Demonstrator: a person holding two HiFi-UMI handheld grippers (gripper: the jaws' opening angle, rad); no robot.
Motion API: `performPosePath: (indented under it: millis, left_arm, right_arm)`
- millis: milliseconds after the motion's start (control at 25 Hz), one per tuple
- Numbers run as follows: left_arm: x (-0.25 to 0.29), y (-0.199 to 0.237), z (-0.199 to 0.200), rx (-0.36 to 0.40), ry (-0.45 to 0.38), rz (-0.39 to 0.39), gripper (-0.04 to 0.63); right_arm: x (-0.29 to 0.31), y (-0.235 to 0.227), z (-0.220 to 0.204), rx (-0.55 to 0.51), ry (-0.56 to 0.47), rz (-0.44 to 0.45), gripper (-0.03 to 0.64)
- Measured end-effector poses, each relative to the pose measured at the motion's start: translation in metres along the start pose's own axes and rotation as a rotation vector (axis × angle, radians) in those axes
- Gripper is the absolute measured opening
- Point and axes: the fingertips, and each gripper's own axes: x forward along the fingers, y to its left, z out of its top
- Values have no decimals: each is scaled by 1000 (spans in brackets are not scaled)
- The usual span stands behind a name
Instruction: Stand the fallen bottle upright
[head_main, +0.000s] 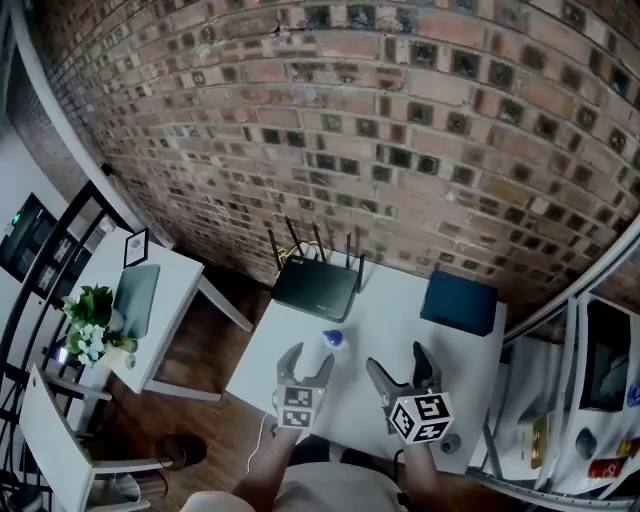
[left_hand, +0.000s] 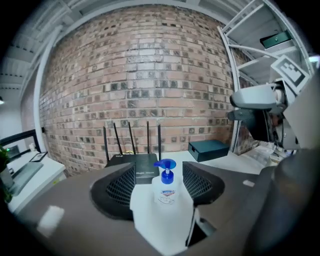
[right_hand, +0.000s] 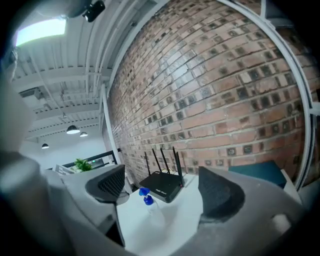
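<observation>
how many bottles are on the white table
1: a clear pump bottle with a blue top stands upright on the white table, just in front of the black router. No other bottle shows in any view.

The left tool (head_main: 308, 358) is a grey two-jaw claw of moulded plastic, its curved jaws tapering to blunt tips. Just behind the jaws sits a white cube (head_main: 297, 407) printed with black square markers. The right tool (head_main: 397, 362) has the same build in darker grey, with its own white marker cube (head_main: 420, 417). Each jaw's inner face carries a black pad (left_hand: 122, 186) with a fine grid texture. A thin pale cable (head_main: 260, 440) trails behind the left cube. The person wears a pale beige top (head_main: 300, 497).
</observation>
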Motion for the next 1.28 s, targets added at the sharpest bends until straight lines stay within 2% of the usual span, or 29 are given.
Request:
performPosePath:
  millis: [200,360,520,760,840,920,1000,1160,1280]
  left_arm:
    - [-61,17,52,-48,-141,42,338]
    - [-100,20,71,-50,-222,6,354]
    - [-144,33,63,-43,-251,-28,359]
    - [-213,32,28,-50,-267,-152,362]
    - [-233,41,20,-45,-271,-155,360]
    - [-255,57,15,-57,-285,-130,347]
    - [-271,62,25,-54,-325,-116,321]
    - [-286,45,62,2,-405,-138,319]
    - [-291,36,68,11,-408,-149,320]
  right_arm:
    - [-7,29,7,-56,-30,25,446]
    - [-25,61,9,-112,-58,-3,446]
    - [-56,109,-1,-125,-73,-51,446]
    - [-117,185,-46,-141,-104,-169,441]
    - [-126,206,-52,-182,-105,-195,406]
    - [-136,225,-53,-221,-115,-226,402]
    - [-151,231,-39,-262,-154,-280,402]
    - [-174,219,-5,-325,-204,-391,402]
    - [-180,215,-2,-321,-193,-414,402]
